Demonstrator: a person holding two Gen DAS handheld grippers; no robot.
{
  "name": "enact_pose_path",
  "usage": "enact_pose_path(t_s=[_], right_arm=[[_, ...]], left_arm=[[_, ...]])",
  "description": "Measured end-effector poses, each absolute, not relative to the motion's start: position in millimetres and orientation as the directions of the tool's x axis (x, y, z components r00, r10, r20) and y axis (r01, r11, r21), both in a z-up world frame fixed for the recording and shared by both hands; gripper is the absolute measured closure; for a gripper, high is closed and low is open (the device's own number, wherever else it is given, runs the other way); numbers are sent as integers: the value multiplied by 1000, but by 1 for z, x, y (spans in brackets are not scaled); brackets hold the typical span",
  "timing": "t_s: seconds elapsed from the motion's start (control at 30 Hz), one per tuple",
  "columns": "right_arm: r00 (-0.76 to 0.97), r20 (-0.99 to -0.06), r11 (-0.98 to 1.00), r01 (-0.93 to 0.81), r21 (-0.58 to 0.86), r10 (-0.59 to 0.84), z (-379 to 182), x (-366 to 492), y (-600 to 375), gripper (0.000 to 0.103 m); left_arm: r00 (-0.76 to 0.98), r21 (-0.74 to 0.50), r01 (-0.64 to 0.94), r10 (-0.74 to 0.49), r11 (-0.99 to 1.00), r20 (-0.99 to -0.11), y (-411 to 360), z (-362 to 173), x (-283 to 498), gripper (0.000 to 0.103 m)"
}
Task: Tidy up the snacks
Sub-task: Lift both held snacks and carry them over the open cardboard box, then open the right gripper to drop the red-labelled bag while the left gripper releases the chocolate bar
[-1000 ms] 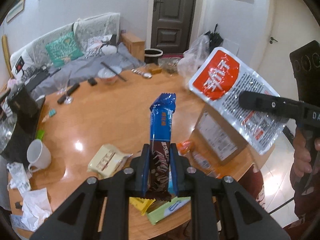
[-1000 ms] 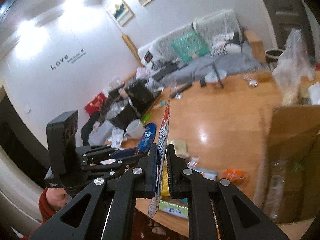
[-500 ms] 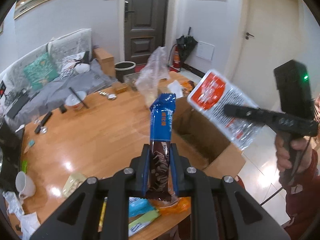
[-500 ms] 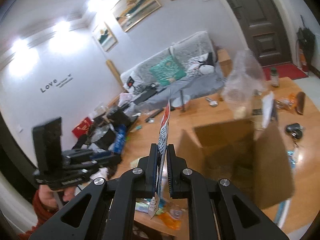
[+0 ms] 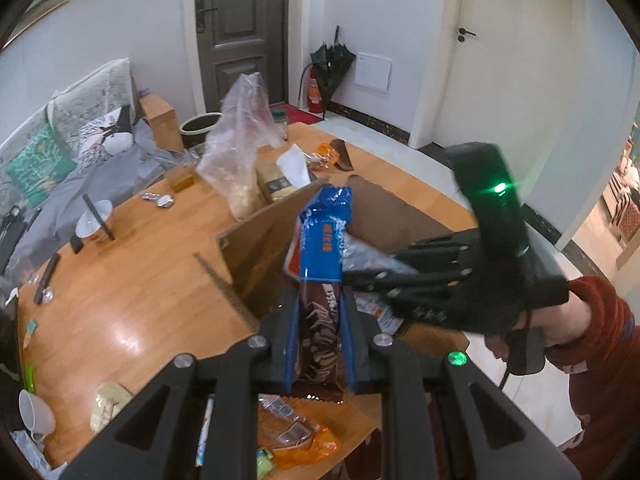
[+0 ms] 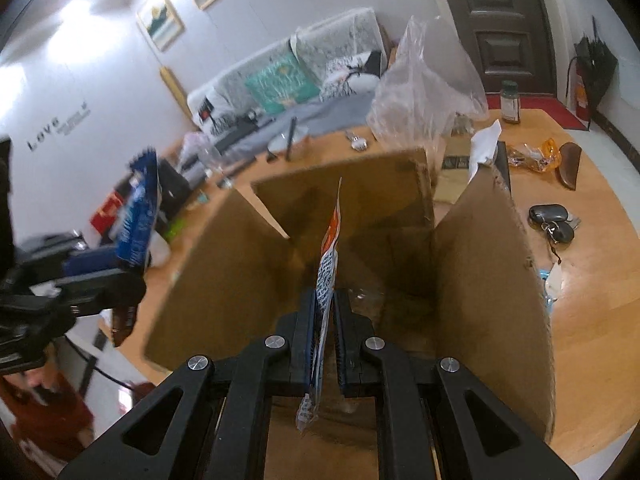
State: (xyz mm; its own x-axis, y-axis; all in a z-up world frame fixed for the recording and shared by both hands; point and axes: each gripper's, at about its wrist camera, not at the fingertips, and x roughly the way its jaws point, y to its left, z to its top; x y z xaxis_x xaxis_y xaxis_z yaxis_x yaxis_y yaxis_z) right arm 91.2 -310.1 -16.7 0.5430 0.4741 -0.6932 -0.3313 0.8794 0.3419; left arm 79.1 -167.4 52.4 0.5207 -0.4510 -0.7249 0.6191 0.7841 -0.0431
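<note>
My left gripper is shut on a blue and brown snack bar, held upright just in front of the open cardboard box. My right gripper is shut on a flat red and white snack packet, seen edge-on and held over the box's open mouth. In the left wrist view the right gripper reaches over the box from the right, and the packet shows behind the bar. In the right wrist view the bar and left gripper sit at the far left.
A clear plastic bag stands behind the box on the round wooden table. An orange snack pack and other wrappers lie at the near edge. A white mug, a bowl with chopsticks and keys lie around.
Both grippers have swung right and closed in on the box. The right gripper has brought its packet down over the box opening; the left bar now sits beside the box's near flap.
</note>
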Motion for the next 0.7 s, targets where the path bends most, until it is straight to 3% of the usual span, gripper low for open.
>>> enact_pose_path(t_s=[0.3,0.7], right_arm=[[506,-802,925,-352,145,318,-37,107,-286,99],[457,-847,932,-344,114,272,-51,109,-278,98]], left_arm=[[486,-52,617,-432,785,-760,-178,33,100,87],[477,-83,606,-445,791,-758,-172,29,105,87]])
